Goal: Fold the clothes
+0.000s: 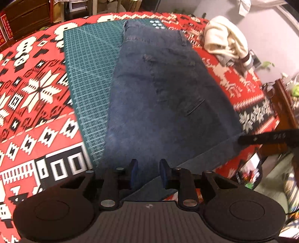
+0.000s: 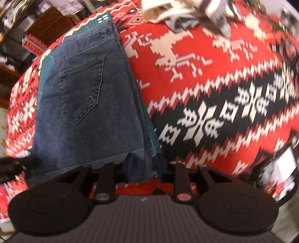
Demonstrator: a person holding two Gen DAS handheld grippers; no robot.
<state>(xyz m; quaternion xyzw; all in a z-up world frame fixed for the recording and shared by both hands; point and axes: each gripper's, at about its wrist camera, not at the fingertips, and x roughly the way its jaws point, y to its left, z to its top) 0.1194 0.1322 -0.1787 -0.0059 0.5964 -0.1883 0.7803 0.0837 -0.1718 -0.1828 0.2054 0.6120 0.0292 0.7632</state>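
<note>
Dark blue jeans (image 1: 160,89) lie folded on a green cutting mat (image 1: 91,74) over the red patterned cloth. My left gripper (image 1: 148,172) is at the jeans' near edge with the denim between its blue pads, jaws a little apart. My right gripper (image 2: 144,168) is at the near right corner of the jeans (image 2: 84,104), with the hem between its fingers. The back pocket (image 2: 82,89) faces up. The right gripper's finger (image 1: 267,138) shows at the right in the left wrist view. The left gripper's tip (image 2: 18,164) shows at the left in the right wrist view.
A cream garment pile (image 1: 224,39) lies at the table's far right, also in the right wrist view (image 2: 168,9). The red patterned tablecloth (image 2: 214,93) covers the table. Wooden furniture (image 1: 28,16) stands behind it. The table edge drops off at the right.
</note>
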